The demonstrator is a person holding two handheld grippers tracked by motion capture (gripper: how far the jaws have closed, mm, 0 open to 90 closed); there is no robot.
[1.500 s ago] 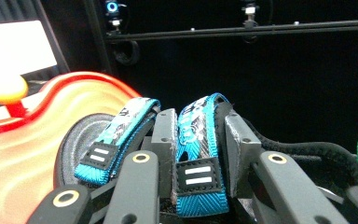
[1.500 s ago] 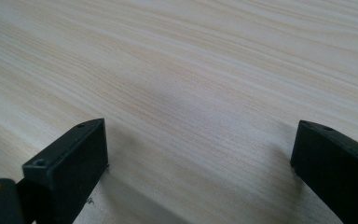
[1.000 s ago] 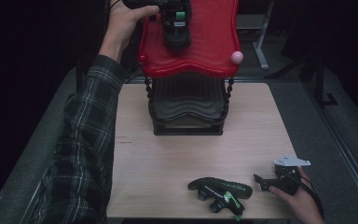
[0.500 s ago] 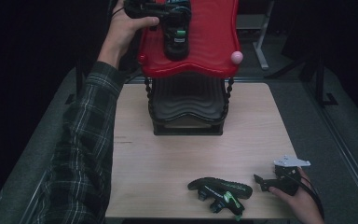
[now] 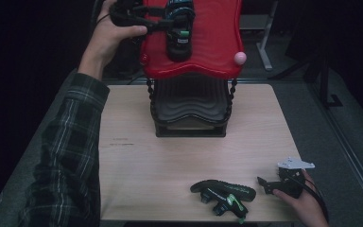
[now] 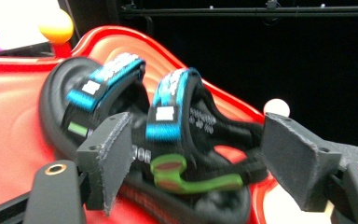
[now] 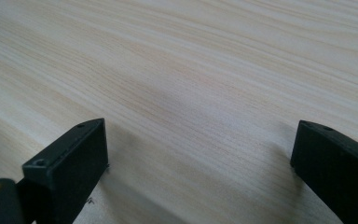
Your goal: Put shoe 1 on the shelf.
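A black sandal with blue straps and a green tab (image 5: pixel 179 33) (image 6: pixel 121 107) lies on the red top shelf (image 5: pixel 217 42) (image 6: pixel 9 135) of a rack. My left gripper (image 5: pixel 163 23) (image 6: pixel 196 140) is at the shelf's left side and points at the sandal. Its jaws have just been opening, and the pads (image 6: pixel 109 158) stand off the sandal on either side without pressing it. A second black and green sandal (image 5: pixel 224 194) lies on the wooden table (image 5: pixel 170 156) near the front edge. Just right of it my right gripper (image 5: pixel 262 182) (image 7: pixel 200 135) rests open over bare wood.
The rack has dark ribbed lower shelves (image 5: pixel 191 101) and stands at the back middle of the table. A pink ball (image 5: pixel 240 57) caps the red shelf's right corner. A person's plaid sleeve (image 5: pixel 71 156) runs along the table's left side.
The left gripper has drawn back to the left off the sandal and its jaws have opened; the sandal stays on the red shelf. The right gripper has not moved.
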